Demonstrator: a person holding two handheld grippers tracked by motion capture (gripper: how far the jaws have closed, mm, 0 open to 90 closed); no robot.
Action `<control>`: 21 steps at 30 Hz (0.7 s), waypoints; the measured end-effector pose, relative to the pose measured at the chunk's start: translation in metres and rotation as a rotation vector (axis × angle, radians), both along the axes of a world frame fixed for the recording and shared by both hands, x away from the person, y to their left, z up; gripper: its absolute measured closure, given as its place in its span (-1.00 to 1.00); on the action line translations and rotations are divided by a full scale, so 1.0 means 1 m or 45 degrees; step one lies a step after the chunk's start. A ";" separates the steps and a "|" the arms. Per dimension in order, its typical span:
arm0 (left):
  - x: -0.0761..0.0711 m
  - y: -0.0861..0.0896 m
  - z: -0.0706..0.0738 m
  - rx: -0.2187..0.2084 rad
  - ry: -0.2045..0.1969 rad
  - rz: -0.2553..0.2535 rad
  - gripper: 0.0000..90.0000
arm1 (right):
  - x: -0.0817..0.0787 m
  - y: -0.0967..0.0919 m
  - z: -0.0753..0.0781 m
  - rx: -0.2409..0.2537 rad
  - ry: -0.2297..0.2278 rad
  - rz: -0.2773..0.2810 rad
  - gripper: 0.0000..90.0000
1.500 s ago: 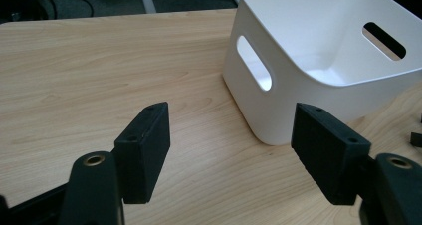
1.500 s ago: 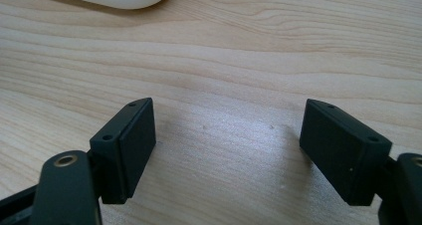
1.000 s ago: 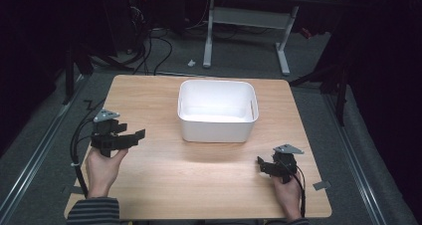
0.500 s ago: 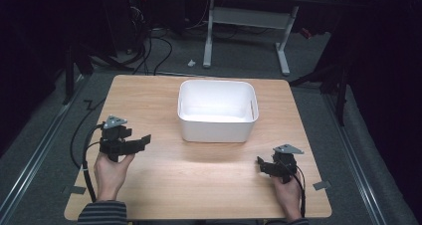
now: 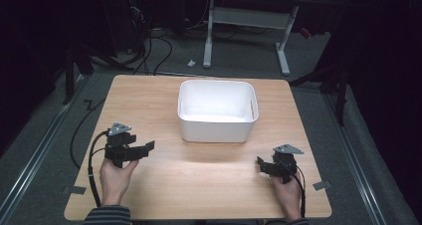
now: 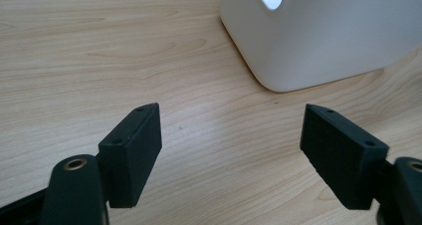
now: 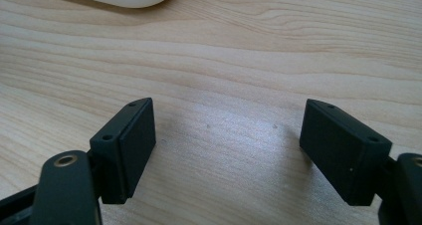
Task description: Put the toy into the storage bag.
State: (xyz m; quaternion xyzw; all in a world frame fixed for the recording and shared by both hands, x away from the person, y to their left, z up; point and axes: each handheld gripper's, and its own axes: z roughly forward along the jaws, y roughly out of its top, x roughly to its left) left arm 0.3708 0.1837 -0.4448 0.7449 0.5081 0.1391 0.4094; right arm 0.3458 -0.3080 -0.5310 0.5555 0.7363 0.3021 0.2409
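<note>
Both grippers poised, nothing picked up yet

Left gripper [image 6: 230, 150] and right gripper [image 7: 226, 150] gape wide, empty, over bare table [image 5: 199, 180]; ahead sits the white tub [image 5: 217, 111], apparently empty, so I judge this a starting pose, next move unclear

White bin [image 5: 216, 110] is sitting mid-table [image 5: 199, 185], far half, the sole obstacle. Bare wood is lying open along the whole near half and down both sides of the bin. Left gripper [image 5: 144, 149] and right gripper [image 5: 260, 163] are sitting well apart from it, nothing between their spread jaws.
</note>
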 end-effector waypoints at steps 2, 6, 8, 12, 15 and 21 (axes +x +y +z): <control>0.000 -0.001 -0.003 0.000 0.005 -0.003 -0.45 | 0.000 0.000 0.000 0.000 0.000 0.000 -0.51; -0.001 -0.001 -0.008 0.003 0.027 -0.001 -0.44 | 0.000 0.000 0.000 0.000 0.000 0.000 -0.51; -0.002 0.000 -0.011 -0.015 0.041 -0.001 -0.42 | 0.000 0.000 0.000 -0.001 0.000 0.001 -0.51; -0.003 -0.001 -0.016 -0.021 0.048 -0.003 -0.41 | 0.000 0.000 0.000 -0.001 -0.001 0.001 -0.51; -0.004 -0.001 -0.020 -0.030 0.049 -0.003 -0.41 | 0.000 0.000 0.000 -0.001 -0.001 0.001 -0.51; -0.006 0.000 -0.029 -0.042 0.059 0.009 -0.43 | 0.000 0.000 0.000 0.001 0.001 -0.002 -0.51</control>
